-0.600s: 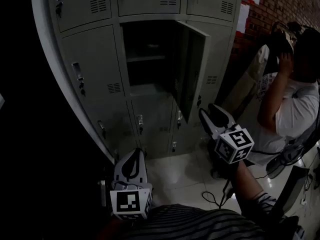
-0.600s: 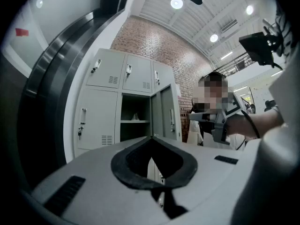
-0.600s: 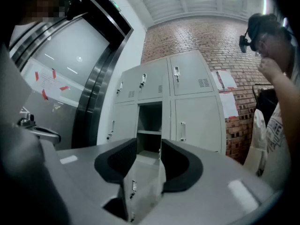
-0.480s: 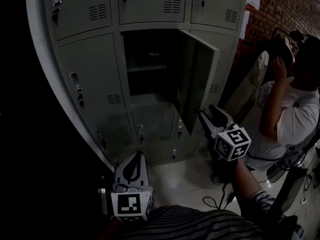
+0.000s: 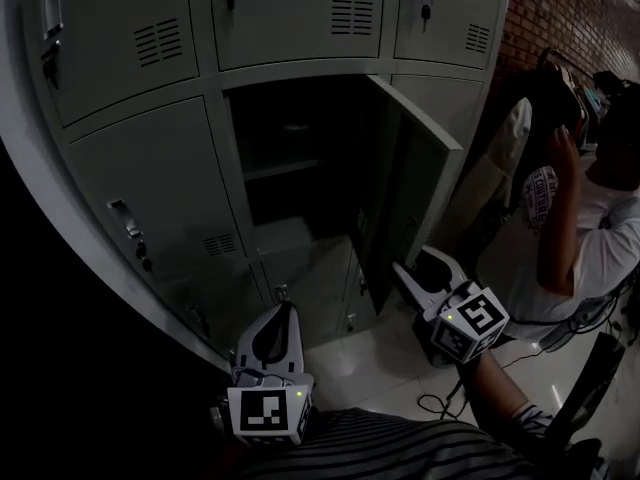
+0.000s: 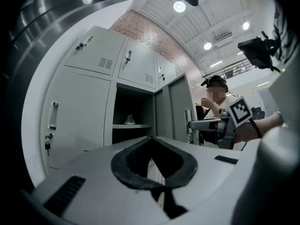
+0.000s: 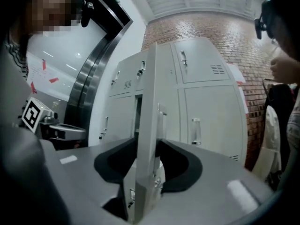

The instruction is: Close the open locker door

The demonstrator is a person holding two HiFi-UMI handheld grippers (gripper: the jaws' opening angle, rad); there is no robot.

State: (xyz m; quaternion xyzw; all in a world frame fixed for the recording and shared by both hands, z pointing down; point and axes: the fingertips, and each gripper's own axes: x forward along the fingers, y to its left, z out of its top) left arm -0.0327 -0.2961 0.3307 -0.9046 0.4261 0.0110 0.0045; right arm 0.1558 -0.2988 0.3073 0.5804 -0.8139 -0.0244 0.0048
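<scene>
The grey locker door (image 5: 410,188) of the middle column stands swung out to the right, leaving its dark compartment (image 5: 295,158) with a shelf exposed. My right gripper (image 5: 418,265) is open and sits low, just right of the door's lower corner. In the right gripper view the door's free edge (image 7: 146,125) runs upright in line with the gap between the spread jaws; I cannot tell if it touches them. My left gripper (image 5: 287,310) hangs low in front of the bottom lockers, shut and empty. From the left gripper view the door (image 6: 176,109) and my right gripper (image 6: 206,124) show beyond.
Closed locker doors (image 5: 150,198) surround the open one. A person in a white shirt (image 5: 590,228) stands close at the right, before a brick wall (image 5: 570,18). Cables (image 5: 440,403) lie on the pale floor. A small pale object (image 6: 130,120) rests on the compartment's shelf.
The head view has come closer to the lockers, which look larger. The door stands open as before. Both grippers sit slightly lower in the picture, the right one still beside the door's lower corner.
</scene>
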